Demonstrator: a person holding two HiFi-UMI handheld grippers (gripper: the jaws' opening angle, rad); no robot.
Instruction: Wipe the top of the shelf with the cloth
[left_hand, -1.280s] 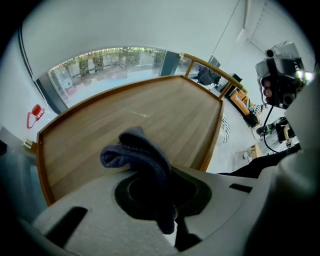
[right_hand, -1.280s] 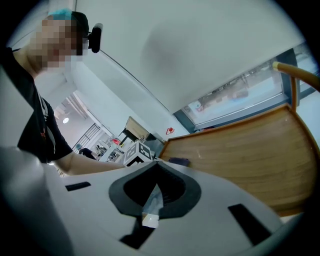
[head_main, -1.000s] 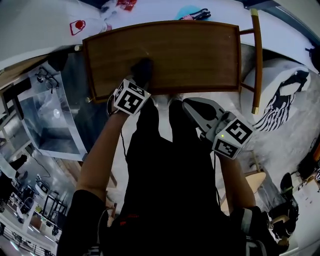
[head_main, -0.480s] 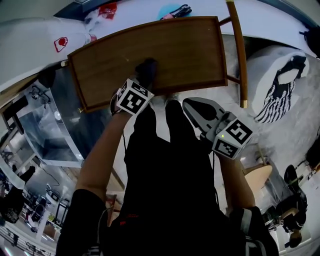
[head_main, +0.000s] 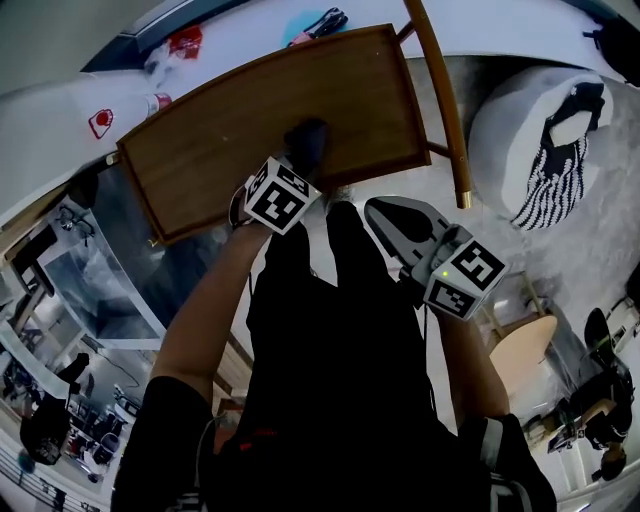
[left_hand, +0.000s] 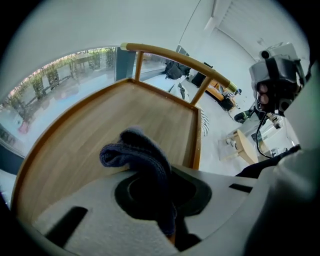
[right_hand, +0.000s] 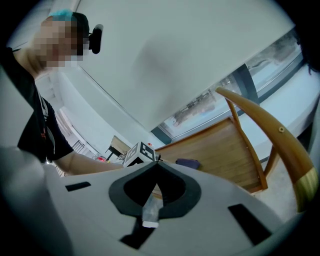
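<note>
Head view: cloth (head_main: 307, 140) slid rightward along shelf (head_main: 200, 150).

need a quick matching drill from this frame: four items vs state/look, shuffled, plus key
1. cloth
2. left gripper
3. right gripper
4. shelf top

A. shut, empty, held off the shelf
B. brown wood with a raised rim
C. dark blue, bunched up
D. shut on the cloth, over the shelf

Pairs: 1-C, 2-D, 3-A, 4-B
</note>
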